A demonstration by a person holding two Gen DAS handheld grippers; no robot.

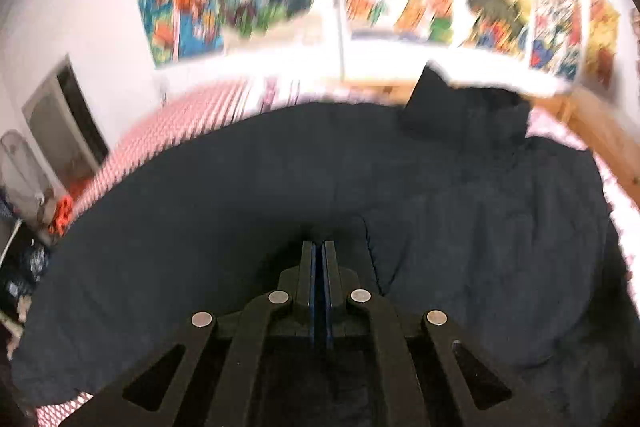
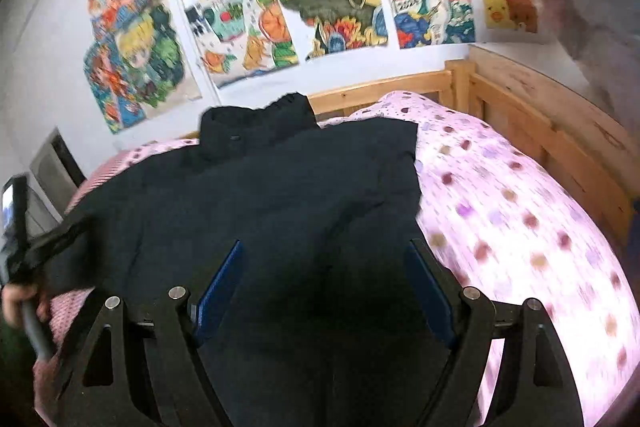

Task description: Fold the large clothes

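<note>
Across a bed [image 2: 520, 211] with a pink spotted cover and a pale wooden frame [image 2: 532, 115], spread flat: a large dark navy jacket [image 2: 280, 195], collar [image 2: 256, 123] toward the wall, taking up most of the mattress. Behind it, on the white wall, a row of bright cartoon posters [image 2: 328, 3], blurred in both views. At the jacket's left edge, seen from the right wrist view, a hand [image 2: 20, 301] gripping a tool handle, with dark fabric bunched just above it. Left tool [image 1: 319, 247] pinched narrow, blue pads nearly touching; whether a thin fold of the jacket sits between them cannot be told, dark cloth lying right at the tips. Right tool [image 2: 328, 255] spread wide above the jacket's lower part, blue pads well apart, holding nothing.
</note>
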